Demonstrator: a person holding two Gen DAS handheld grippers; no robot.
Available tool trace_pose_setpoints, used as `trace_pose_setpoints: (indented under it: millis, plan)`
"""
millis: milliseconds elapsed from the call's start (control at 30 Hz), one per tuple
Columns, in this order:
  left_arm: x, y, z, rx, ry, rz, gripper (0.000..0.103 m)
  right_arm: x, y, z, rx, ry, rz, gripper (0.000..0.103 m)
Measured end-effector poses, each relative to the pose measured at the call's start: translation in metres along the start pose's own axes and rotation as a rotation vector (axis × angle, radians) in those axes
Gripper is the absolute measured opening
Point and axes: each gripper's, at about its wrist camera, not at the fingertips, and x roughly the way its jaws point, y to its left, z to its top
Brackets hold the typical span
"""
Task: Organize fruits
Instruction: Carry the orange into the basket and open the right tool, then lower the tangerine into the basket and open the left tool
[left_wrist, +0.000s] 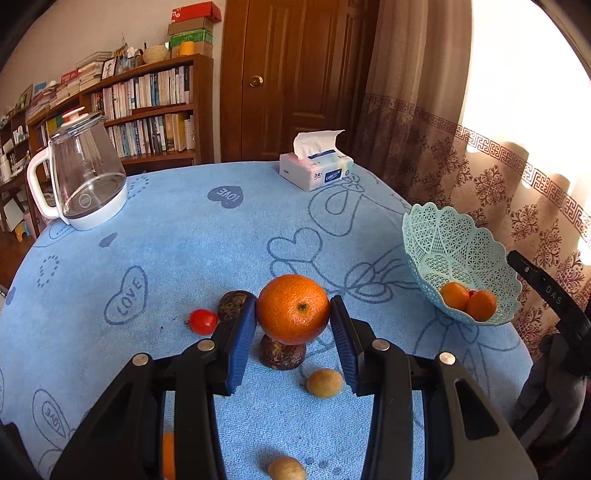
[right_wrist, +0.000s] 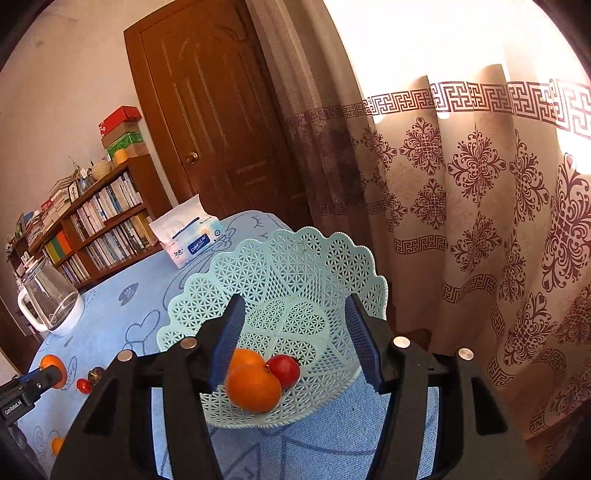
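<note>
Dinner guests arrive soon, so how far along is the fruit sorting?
Done: two oranges and a tomato lie in the basket. In hand: the left gripper holds an orange. Left: a tomato and several small fruits on the tablecloth.

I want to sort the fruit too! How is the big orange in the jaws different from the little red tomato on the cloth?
The big orange is orange and large; the red tomato is red and much smaller. The orange is clamped between the left gripper jaws; the tomato lies free on the blue tablecloth. Both are round, and neither is in the basket yet.
</note>
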Motion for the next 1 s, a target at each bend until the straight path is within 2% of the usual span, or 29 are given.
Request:
trace_pose_setpoints:
  millis: [100, 467, 667, 867, 933, 967, 1000]
  plan:
    - [0.007, -0.020, 0.007, 0.026, 0.004, -0.045, 0.041, -0.001, 0.001, -0.001, 0.002, -0.002, 0.007, 0.064]
    - [0.042, -0.083, 0.030, 0.097, 0.024, -0.168, 0.041, -0.001, -0.004, -0.004, 0.035, 0.000, 0.006, 0.064]
    - [0.058, -0.109, 0.032, 0.146, 0.035, -0.209, 0.041, -0.001, -0.007, -0.003, 0.055, -0.003, 0.005, 0.064]
    - [0.072, -0.116, 0.033, 0.147, 0.063, -0.231, 0.041, -0.001, -0.007, -0.004, 0.054, -0.004, 0.006, 0.064]
    - [0.073, -0.116, 0.033, 0.145, 0.060, -0.229, 0.046, -0.001, -0.007, -0.004, 0.054, -0.004, 0.005, 0.064]
    - [0.072, -0.115, 0.033, 0.144, 0.056, -0.229, 0.054, -0.001, -0.007, -0.004, 0.054, -0.004, 0.006, 0.064]
    - [0.071, -0.114, 0.033, 0.141, 0.050, -0.229, 0.058, 0.000, -0.007, -0.004, 0.054, -0.003, 0.005, 0.064]
